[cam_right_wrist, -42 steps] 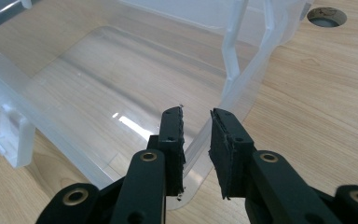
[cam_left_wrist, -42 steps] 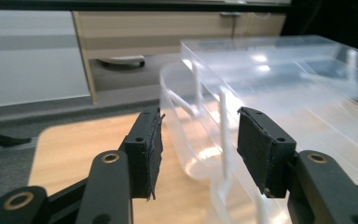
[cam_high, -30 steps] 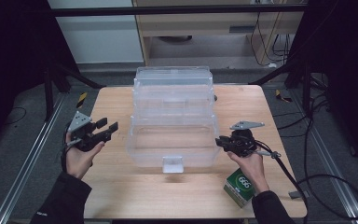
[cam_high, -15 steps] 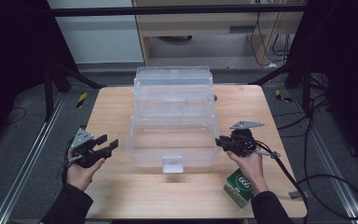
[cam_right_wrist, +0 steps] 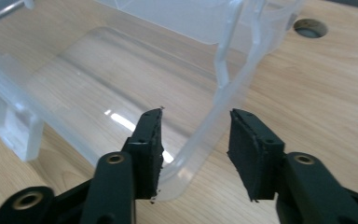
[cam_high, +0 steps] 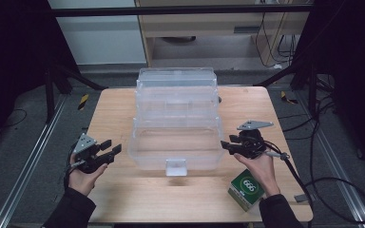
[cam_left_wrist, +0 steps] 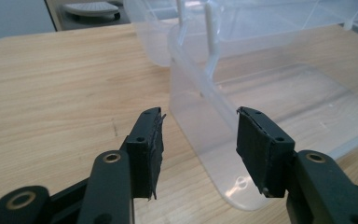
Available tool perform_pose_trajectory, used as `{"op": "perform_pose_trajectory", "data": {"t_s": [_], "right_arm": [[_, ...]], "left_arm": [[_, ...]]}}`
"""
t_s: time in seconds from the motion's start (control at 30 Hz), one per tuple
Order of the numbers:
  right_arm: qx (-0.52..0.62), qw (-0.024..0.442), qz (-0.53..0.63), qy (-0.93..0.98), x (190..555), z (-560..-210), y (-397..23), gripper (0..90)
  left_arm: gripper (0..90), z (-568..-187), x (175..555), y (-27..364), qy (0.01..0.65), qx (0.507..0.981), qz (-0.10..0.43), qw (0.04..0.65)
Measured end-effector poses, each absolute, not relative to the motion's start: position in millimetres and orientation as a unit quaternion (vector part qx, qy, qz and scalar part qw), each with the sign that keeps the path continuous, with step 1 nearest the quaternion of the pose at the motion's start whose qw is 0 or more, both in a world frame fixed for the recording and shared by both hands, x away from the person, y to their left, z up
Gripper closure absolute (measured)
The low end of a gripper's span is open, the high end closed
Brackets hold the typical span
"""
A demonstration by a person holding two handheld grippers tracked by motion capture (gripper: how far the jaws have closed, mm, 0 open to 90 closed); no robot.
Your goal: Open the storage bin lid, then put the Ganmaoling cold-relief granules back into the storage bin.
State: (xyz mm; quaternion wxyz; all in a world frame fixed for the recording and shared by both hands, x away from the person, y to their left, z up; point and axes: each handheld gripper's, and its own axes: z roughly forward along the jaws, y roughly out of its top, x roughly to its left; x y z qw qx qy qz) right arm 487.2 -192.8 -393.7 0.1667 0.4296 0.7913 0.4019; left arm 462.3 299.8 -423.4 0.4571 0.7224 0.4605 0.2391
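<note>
Clear plastic is what both grippers are working around: a see-through tiered storage box [cam_high: 176,128], opened out in steps, is sitting mid-table with its lowest tray nearest the person.

At the left, the left gripper [cam_high: 108,148] is now lying lower and nearer the person than a second ago, its jaws parted and grasping nothing; they have just been closing a little, with only the tray's left corner [cam_left_wrist: 205,126] showing beyond the gap.

At the right, the right gripper [cam_high: 225,145] is sitting at the tray's right end. Its jaws have just been opening, and the curved tray wall [cam_right_wrist: 214,116] is standing between the pads, seemingly unpinched. That reads as a release of the right end, so the box is probably resting freely on the light wooden table [cam_high: 114,109].

Nearer, at the right edge, a green and white carton [cam_high: 245,189] is lying untouched.
</note>
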Motion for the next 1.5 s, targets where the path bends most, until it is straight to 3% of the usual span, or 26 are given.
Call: {"op": "perform_pose_trajectory", "data": {"t_s": [0.43, 0.63, 0.93, 1.5], "right_arm": [[0.419, 0.177, 0.315, 0.833, 463, -361, -206, 29.4], [0.414, 0.156, 0.289, 0.849, 449, -357, -204, 19.6], [0.432, 0.139, 0.26, 0.853, 437, -356, -208, 14.4], [0.421, 0.125, 0.22, 0.871, 419, -360, -200, 8.7]], "left_arm": [[45.0, -430, 466, 308, 0.466, 0.729, 0.249, 0.435], [42.9, -434, 465, 311, 0.466, 0.725, 0.256, 0.438], [42.3, -438, 467, 314, 0.479, 0.727, 0.255, 0.421], [32.4, -441, 458, 320, 0.48, 0.73, 0.266, 0.406]]}}
